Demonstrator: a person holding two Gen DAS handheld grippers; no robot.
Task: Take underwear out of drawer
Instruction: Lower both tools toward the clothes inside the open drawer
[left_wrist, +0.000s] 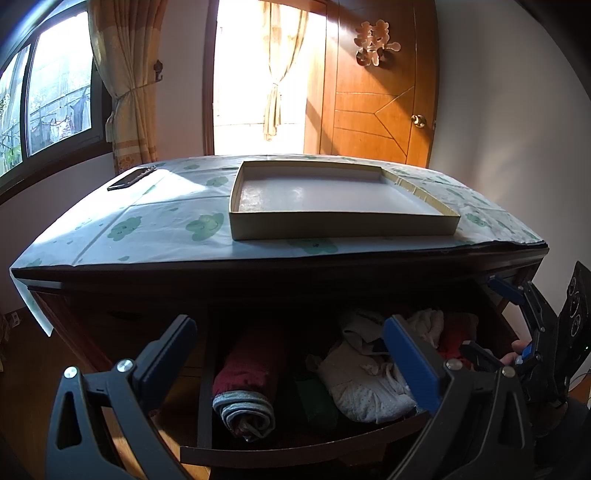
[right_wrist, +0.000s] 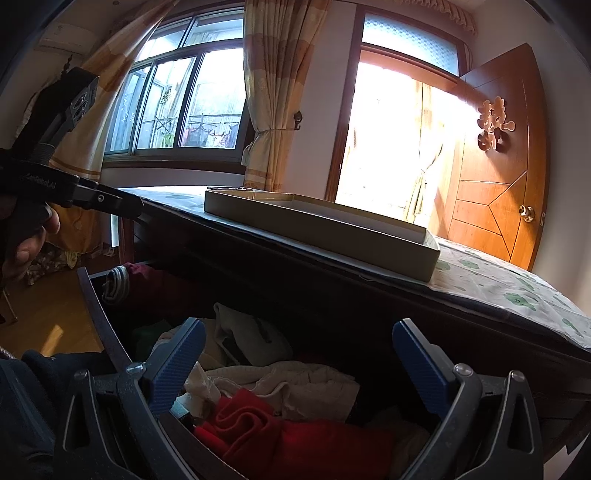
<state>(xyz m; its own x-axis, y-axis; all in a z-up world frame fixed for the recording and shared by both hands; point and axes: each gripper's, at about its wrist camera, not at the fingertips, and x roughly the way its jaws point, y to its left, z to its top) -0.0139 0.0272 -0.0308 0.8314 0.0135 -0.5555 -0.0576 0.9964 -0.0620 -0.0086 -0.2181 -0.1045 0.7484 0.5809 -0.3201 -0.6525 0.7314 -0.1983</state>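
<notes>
In the left wrist view, the left gripper (left_wrist: 291, 354) hung at 6 o'clock with its two blue-padded fingers (left_wrist: 410, 363) wide apart and nothing between them. Under it the drawer (left_wrist: 295, 448) stood pulled out from the dark wooden dresser (left_wrist: 258, 275), and it was full of underwear. A dark red roll with a grey band (left_wrist: 245, 384) lay at about 7 o'clock of the drawer, and a pale cream bundle (left_wrist: 365, 384) lay at 5 o'clock, just beside the right finger of this gripper. At 3 o'clock the right gripper (left_wrist: 517, 317) was over the right end of the drawer; from here I could not tell how its fingers stood. On top of the dresser, at 12 o'clock, a shallow cardboard box (left_wrist: 340, 225) rested on a cloth with green flowers (left_wrist: 166, 221), and a black phone (left_wrist: 130, 178) lay at 10 o'clock, well apart from the box. In the right wrist view, the right gripper (right_wrist: 299, 365) was at 6 o'clock, fingers (right_wrist: 177, 362) spread apart and holding nothing, directly above the open drawer (right_wrist: 99, 317). A red garment (right_wrist: 258, 428) lay between the fingers, touching a cream garment (right_wrist: 295, 384) behind it. The grey-banded roll (right_wrist: 116, 282) was at 9 o'clock, in the far end of the drawer. The box (right_wrist: 325, 225) sat at 12 o'clock on the dresser top.
</notes>
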